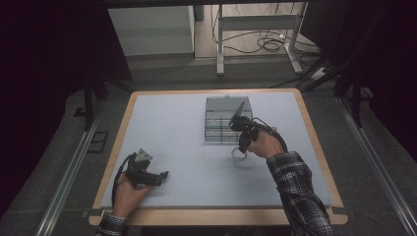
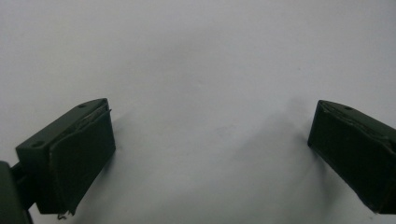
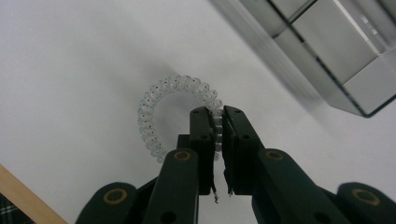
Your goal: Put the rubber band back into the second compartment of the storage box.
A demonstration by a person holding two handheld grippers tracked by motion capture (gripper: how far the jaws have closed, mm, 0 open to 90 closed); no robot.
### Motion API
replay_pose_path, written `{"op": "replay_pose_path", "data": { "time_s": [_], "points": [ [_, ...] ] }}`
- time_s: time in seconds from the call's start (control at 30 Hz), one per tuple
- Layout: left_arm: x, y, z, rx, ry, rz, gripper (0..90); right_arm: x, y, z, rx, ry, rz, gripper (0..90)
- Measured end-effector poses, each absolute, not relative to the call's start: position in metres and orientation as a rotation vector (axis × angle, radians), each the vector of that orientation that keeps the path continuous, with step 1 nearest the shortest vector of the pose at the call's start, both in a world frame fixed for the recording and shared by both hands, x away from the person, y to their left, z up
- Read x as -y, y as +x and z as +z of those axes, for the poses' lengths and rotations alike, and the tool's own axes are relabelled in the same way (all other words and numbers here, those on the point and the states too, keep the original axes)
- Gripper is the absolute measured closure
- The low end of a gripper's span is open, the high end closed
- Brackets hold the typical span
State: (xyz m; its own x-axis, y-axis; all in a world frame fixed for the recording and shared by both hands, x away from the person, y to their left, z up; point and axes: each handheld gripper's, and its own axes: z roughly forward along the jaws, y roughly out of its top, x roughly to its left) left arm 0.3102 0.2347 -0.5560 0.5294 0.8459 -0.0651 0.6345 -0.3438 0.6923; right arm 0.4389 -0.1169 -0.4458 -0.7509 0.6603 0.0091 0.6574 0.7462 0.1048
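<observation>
Grey and bare, the surface (image 1: 177, 123) was the biggest thing before us, edged in pale wood. On its far right part stood a clear plastic box (image 1: 222, 123) split into compartments, its lid up; as far as we could see, the compartments held nothing yet.

Next in size, our two grippers. We kept the left gripper (image 1: 160, 176) low at the near left, well apart from the box, its jaws spread wide with nothing but bare surface between them. We held the right gripper (image 1: 240, 148) pointing down, just in front of the box, its jaws pinched narrow on the smallest thing there: a clear spiral hair tie (image 3: 175, 109). The jaws gripped one side of the ring (image 1: 238, 153), and the rest of the loop hung free of them, close above the surface, just beside the box's near wall.

We judged the work roughly half done: the pick-up was made and looked secure, while carrying the hair tie over the box, lowering it into a compartment and letting go remained. Closing the lid might follow.
</observation>
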Motion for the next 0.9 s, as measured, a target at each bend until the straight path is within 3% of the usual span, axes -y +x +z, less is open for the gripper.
{"op": "replay_pose_path", "data": {
  "time_s": [0.9],
  "points": [
    [-0.235,0.310,-0.556,-1.196,2.093,0.403,0.4,0.125,0.447,-0.430,-2.753,1.122,0.444,82.2]
  ]
}}
